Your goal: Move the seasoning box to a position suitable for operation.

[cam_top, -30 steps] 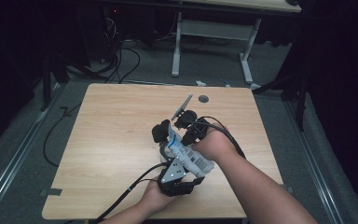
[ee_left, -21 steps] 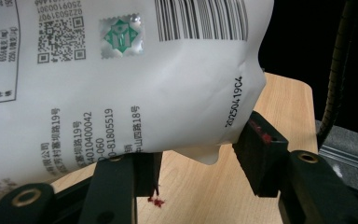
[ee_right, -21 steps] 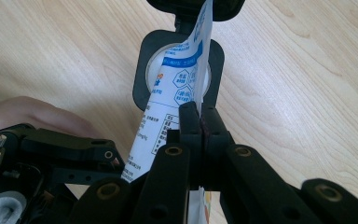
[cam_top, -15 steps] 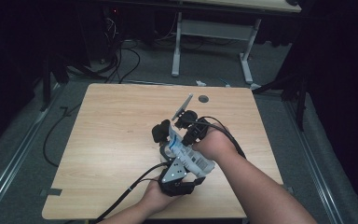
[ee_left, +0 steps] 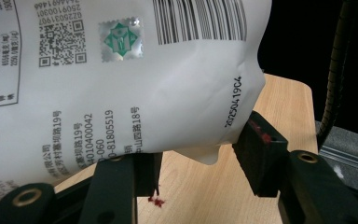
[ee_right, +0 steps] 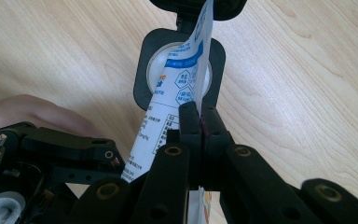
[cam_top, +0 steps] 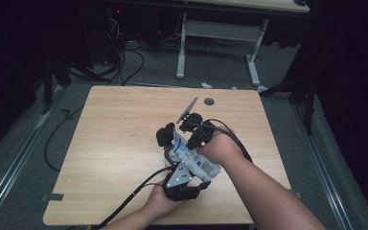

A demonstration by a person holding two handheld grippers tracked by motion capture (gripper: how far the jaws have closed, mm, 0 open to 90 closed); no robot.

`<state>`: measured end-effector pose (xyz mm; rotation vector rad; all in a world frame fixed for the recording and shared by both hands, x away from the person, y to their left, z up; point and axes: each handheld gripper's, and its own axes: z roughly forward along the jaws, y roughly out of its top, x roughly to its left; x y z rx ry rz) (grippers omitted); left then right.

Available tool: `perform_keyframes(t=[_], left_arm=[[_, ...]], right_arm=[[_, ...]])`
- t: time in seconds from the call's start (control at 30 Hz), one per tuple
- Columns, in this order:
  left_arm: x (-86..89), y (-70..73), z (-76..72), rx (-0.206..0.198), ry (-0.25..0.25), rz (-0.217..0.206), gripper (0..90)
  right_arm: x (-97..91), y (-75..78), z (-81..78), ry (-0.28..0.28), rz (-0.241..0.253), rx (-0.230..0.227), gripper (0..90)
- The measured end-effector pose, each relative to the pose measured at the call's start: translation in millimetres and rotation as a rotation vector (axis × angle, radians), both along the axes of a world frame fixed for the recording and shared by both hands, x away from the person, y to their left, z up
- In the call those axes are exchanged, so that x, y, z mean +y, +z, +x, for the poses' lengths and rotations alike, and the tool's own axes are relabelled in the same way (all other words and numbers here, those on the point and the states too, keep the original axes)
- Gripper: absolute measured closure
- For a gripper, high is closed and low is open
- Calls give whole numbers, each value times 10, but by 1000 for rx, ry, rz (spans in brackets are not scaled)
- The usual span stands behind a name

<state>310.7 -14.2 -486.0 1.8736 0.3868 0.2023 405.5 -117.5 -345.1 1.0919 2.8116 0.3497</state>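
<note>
Wooden table [cam_top: 110, 143]; white pouch [ee_left: 121, 79] printed "20250419C4".

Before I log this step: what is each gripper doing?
Left gripper: jaws on either side of the white printed pouch; whether they press it cannot be told.
Right gripper: shut on the pouch's edge.

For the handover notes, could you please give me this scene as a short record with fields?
surface: wooden table
item: white printed pouch with barcode, held off the table
left gripper: jaws on either side of the pouch's lower body, right pad touching
right gripper: shut on the pouch's thin edge
hands: close together, right of the table's middle
background: second table's legs, floor cables
</note>
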Motion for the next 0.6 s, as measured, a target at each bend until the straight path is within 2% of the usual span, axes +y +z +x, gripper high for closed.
perform_keyframes(t=[0.13, 0.6], left_arm=[[3, 6, 0, -4, 3, -1, 541], [4, 16, 10, -3, 2, -6, 543]], right_arm=[[9, 0, 4, 19, 0, -6, 898], [14, 7, 22, 9, -4, -2, 898]])
